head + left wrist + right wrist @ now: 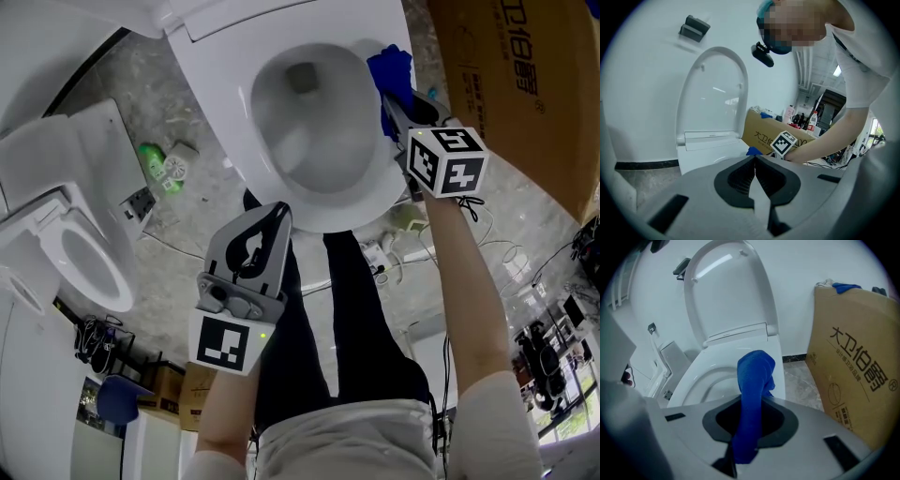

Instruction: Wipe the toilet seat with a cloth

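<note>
The white toilet seat (pixel 370 192) rings the bowl at the top middle of the head view, its lid (pixel 729 291) raised against the wall. A blue cloth (pixel 391 77) lies on the seat's right rim, and my right gripper (pixel 392 105) is shut on it; in the right gripper view the blue cloth (pixel 752 394) runs up from between the jaws. My left gripper (pixel 278 213) hangs shut and empty just off the seat's near edge, above the person's dark trousers. From its own view the left gripper (pixel 754 160) points at the bowl with jaws together.
A large cardboard box (pixel 525 84) stands close on the right of the toilet. A second toilet (pixel 75 253) sits at the left. A green bottle (pixel 155 167) lies on the marble floor between them. Cables (pixel 497 248) trail on the floor at the right.
</note>
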### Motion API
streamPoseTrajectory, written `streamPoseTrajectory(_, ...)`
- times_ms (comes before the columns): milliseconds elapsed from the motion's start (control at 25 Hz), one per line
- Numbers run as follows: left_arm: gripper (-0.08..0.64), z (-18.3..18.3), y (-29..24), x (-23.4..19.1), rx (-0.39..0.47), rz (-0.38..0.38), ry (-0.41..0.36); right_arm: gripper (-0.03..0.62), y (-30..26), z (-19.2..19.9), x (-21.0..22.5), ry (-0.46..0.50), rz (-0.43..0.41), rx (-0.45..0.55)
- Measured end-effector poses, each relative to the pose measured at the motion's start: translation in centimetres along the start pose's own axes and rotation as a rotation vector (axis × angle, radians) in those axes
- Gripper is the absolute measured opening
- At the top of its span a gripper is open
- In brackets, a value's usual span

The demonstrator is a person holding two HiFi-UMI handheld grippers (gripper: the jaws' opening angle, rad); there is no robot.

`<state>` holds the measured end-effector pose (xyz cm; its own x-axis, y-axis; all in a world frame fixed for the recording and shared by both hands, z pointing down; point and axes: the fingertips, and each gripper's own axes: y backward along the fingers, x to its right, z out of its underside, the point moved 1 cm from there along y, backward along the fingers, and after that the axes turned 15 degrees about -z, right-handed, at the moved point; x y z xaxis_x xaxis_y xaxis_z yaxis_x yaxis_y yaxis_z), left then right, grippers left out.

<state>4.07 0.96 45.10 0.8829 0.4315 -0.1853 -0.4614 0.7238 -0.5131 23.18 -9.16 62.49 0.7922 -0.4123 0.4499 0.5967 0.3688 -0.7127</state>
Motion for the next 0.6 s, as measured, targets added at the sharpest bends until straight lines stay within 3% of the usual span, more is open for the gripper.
streamPoseTrajectory(600, 0.009, 0.6, 0.6, -3.1, 0.001, -0.033, 0.033, 0.072, -2.9, -4.5, 1.1, 0.006, -0.009, 0.018)
